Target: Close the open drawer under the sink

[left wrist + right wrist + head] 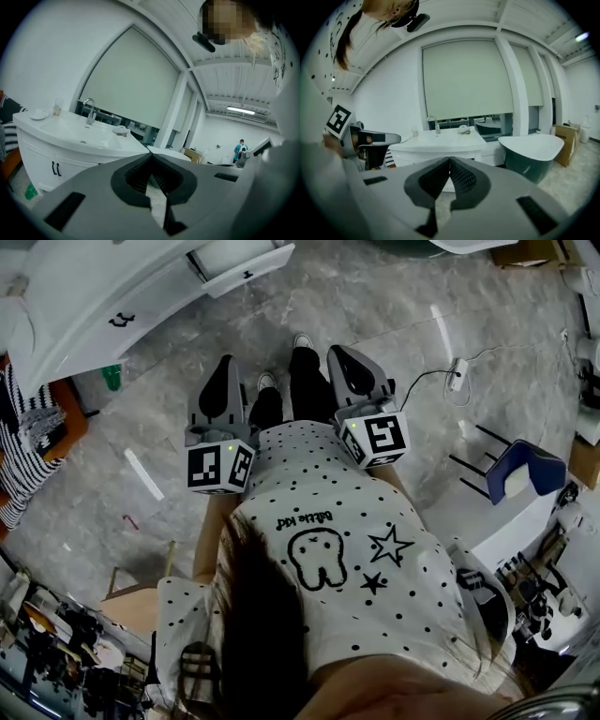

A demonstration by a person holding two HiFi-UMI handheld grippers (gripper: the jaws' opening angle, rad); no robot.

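Left gripper view: the grey jaws of the left gripper (151,154) met tip to tip, gripping nothing, as did those of the right gripper (450,161). In the head view, the open white drawer with its black handle (246,273) jutted from the curved white sink cabinet (75,296), well ahead, its front crosswise, nearer the left gripper.

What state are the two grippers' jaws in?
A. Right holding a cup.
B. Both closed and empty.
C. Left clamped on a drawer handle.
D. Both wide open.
B: in each gripper's own view, the left gripper and right gripper show jaws meeting, with nothing between them.
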